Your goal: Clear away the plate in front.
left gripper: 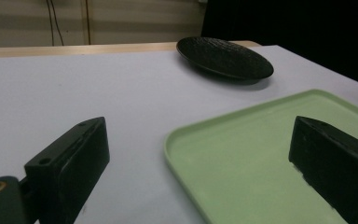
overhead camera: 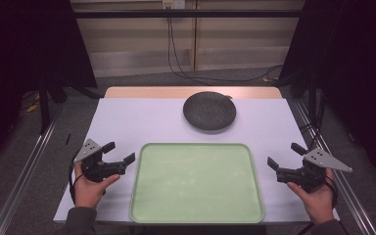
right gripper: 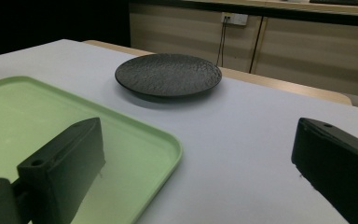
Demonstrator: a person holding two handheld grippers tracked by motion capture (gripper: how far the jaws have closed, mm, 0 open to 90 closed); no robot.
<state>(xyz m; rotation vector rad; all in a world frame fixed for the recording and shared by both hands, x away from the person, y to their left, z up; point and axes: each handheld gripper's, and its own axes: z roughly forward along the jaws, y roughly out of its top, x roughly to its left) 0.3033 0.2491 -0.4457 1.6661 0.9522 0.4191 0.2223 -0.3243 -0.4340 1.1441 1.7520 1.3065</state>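
A pale green tray (overhead camera: 142, 196) lies empty at the near middle of the white table. Behind it rests a dark textured plate (overhead camera: 209, 111), also empty. My left gripper (overhead camera: 119, 152) hovers just off the tray's left edge, open, nothing between its jaws. My right gripper (overhead camera: 286, 155) is held off the tray's right edge, likewise open and empty. In the left gripper view the tray (left gripper: 242, 158) sits under the right jaw and the plate (left gripper: 224, 57) lies ahead. In the right gripper view the tray (right gripper: 23, 112) is at left, the plate (right gripper: 168, 74) beyond.
The white table top (overhead camera: 127, 122) ends in a wooden strip (overhead camera: 147, 92) at the far side. Metal rails (overhead camera: 24, 171) run along the floor on both sides. Cables (overhead camera: 186, 73) trail across the floor behind the table.
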